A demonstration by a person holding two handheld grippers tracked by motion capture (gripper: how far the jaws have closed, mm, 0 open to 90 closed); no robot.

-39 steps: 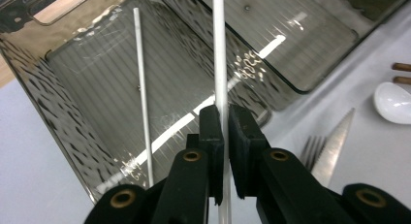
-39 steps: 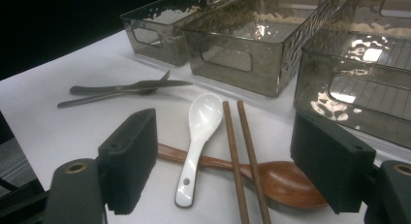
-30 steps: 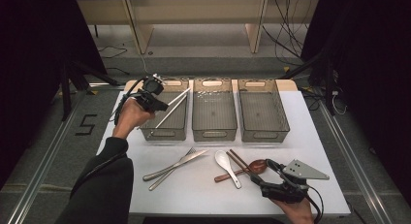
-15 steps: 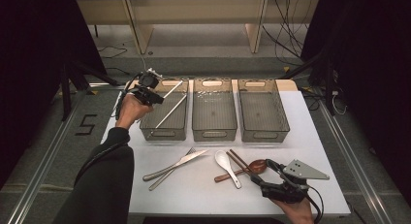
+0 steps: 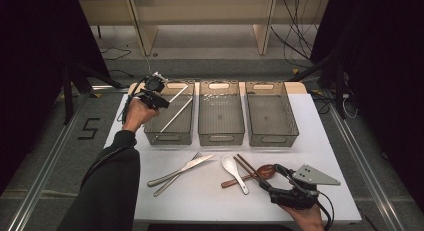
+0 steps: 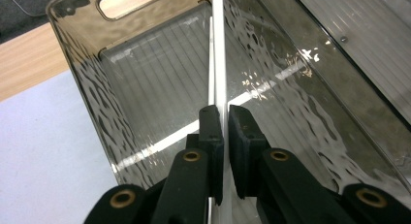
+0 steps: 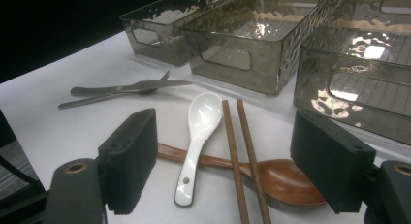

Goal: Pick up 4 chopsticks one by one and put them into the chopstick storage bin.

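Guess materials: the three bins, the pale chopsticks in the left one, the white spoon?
Bins: smoky clear plastic by the look, rippled see-through walls and glossy glints. Pale chopsticks: smooth and light, one clamped in the left gripper; metal or plastic, unclear. White spoon: likely glazed ceramic or melamine, glossy with soft highlights.

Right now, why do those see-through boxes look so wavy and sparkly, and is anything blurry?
In the left gripper view, the left bin's rippled plastic walls bend the light and throw bright glints; the left gripper, pinching a white chopstick, looks sharp. In the right gripper view, glare patches sit on the bins, while the right gripper's near pads look slightly soft. The high view is dim around the lit table.
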